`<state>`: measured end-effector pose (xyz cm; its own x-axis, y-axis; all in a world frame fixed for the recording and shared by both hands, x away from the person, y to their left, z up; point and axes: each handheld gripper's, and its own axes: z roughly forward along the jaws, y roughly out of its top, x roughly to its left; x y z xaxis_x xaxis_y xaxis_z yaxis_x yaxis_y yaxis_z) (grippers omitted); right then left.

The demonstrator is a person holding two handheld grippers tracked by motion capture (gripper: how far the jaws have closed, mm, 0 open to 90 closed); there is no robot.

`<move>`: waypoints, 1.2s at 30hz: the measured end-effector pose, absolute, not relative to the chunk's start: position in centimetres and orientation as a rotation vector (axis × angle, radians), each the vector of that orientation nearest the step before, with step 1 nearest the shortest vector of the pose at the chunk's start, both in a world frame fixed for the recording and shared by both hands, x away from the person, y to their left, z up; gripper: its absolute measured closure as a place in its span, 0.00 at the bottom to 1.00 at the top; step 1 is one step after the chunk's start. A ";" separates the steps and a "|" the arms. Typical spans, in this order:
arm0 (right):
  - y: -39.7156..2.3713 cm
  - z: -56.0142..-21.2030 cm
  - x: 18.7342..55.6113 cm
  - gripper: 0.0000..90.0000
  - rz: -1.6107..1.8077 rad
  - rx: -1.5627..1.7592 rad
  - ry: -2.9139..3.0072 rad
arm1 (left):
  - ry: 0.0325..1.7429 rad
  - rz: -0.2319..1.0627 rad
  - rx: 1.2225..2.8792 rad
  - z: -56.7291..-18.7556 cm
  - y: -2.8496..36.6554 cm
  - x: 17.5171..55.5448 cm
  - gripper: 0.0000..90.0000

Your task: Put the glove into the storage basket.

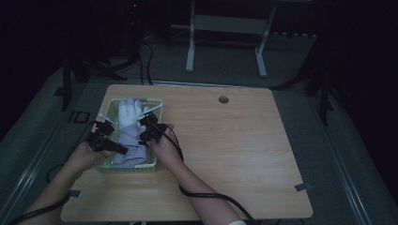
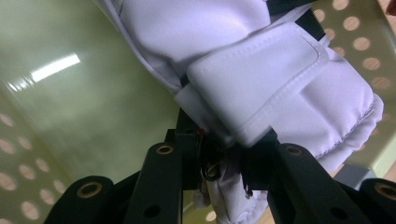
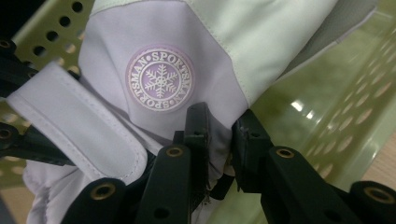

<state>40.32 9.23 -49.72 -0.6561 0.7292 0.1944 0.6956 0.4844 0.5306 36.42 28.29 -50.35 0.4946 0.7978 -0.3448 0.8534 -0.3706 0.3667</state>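
High view: pale lilac-and-white padded ski glove lies in the pale green perforated plastic basket at the left of the light wooden desk, fingers pointing away from me. My left tongs sit at the glove's left edge, my right tongs at its right edge, both down inside the basket.

Left gripper view: left tongs are nearly closed, pinching the cuff fabric just under the white strap.

Right gripper view: right tongs are narrowly closed on a fold of the glove just below the round snowflake badge; fabric fills the gap. Basket wall is just beside them, on the right.
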 end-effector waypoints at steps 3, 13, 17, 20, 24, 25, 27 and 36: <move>9.6 -49.7 40.3 0.78 0.829 1.259 2.683 | 1.359 -0.158 2.253 -50.8 28.2 36.5 0.79; 9.4 -49.5 40.6 0.55 0.830 1.204 2.715 | 1.383 -0.143 2.295 -51.8 27.7 36.5 0.67; 9.1 -48.5 40.4 0.53 0.900 1.180 2.723 | 1.362 -0.100 2.292 -51.4 27.6 36.1 0.61; 8.9 -47.7 40.1 0.47 0.946 1.112 2.710 | 1.354 -0.043 2.257 -51.0 27.9 35.9 0.52; 8.6 -47.0 39.7 0.46 0.921 1.047 2.736 | 1.325 0.045 2.190 -50.9 28.3 35.1 0.32; 8.5 -46.9 39.7 0.46 0.918 1.043 2.742 | 1.309 0.077 2.172 -50.8 28.5 34.9 0.29; 8.2 -46.7 39.6 0.41 0.942 1.030 2.739 | 1.294 0.145 2.151 -50.4 28.6 34.5 0.18; 6.5 -46.2 39.1 0.22 1.031 0.891 2.763 | 1.186 0.329 1.946 -48.4 28.8 31.6 0.16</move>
<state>39.06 6.53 -46.24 -0.8311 0.5385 0.1387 0.4977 0.6090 0.6176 31.56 28.76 -48.39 0.5237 0.8322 -0.1822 0.6198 -0.2254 0.7517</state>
